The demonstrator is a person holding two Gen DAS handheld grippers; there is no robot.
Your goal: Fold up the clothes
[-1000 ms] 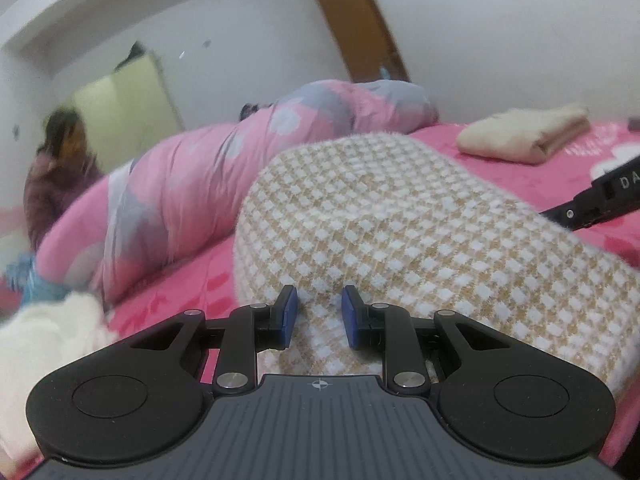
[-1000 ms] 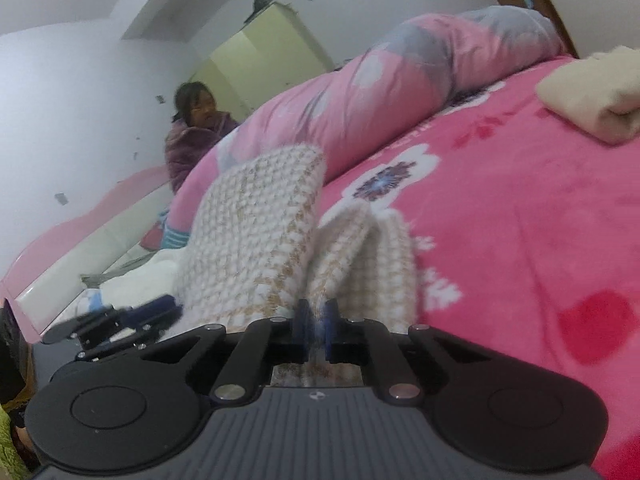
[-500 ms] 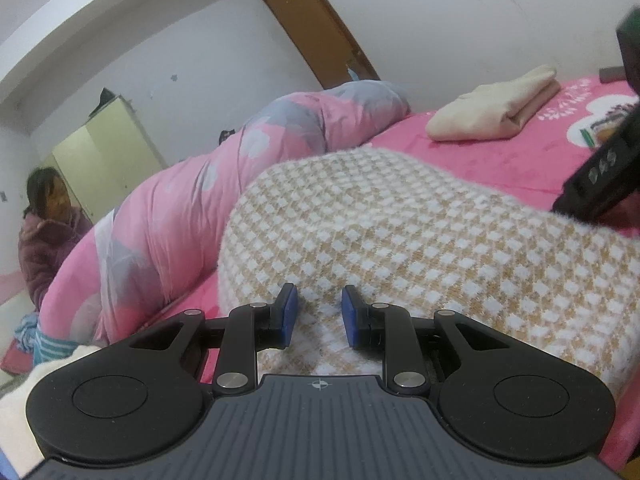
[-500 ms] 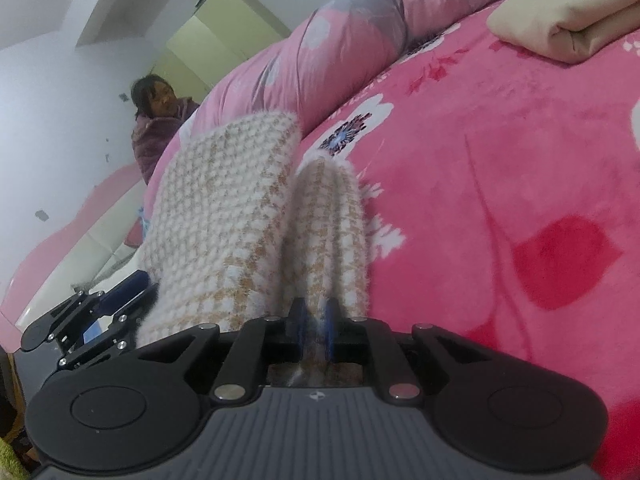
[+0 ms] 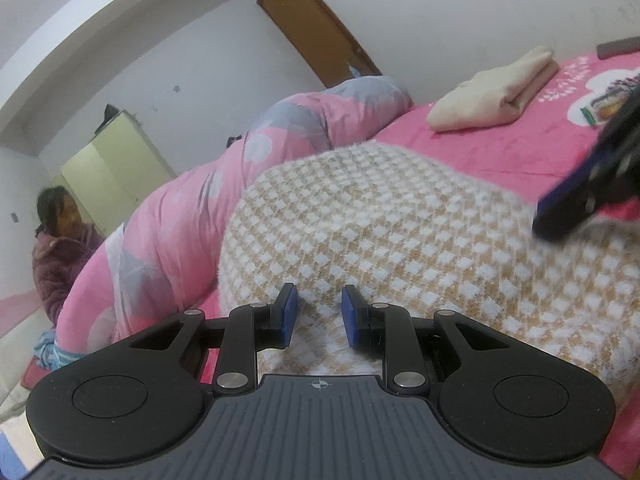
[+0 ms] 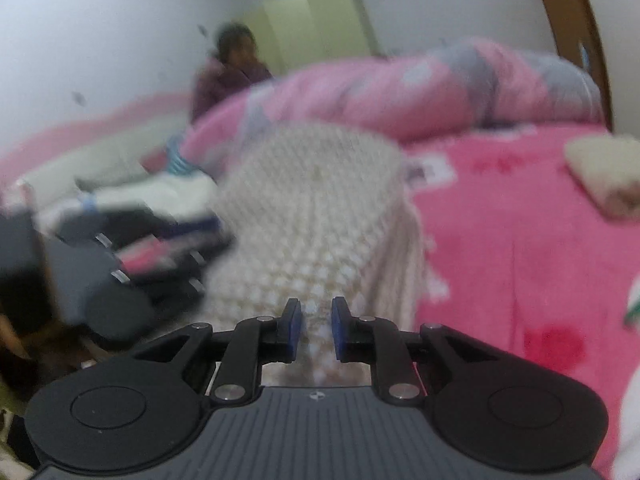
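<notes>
Left wrist view: left gripper (image 5: 319,312) with jaws parted a little, checked knit garment (image 5: 400,236) bulging up between and beyond the blue pads (image 5: 289,312); cannot tell whether pads press the cloth or merely straddle it. Ahead of the jaws, garment draped in a rounded hump over the pink bed (image 5: 500,152). Far ahead and right of the jaws, a folded cream garment (image 5: 496,96). Right of the jaws, the other tool's tip hanging at the knit's far edge.

Right wrist view, blurred: right gripper (image 6: 317,330), jaws just opened wider, knit (image 6: 312,208) between them but seemingly released. Left of the jaws, the other tool close by.

Risks, as judgement: fluffy knit snagging on a pad and dragging the fold askew; loose hump slumping sideways once freed; tools colliding, being so near.
</notes>
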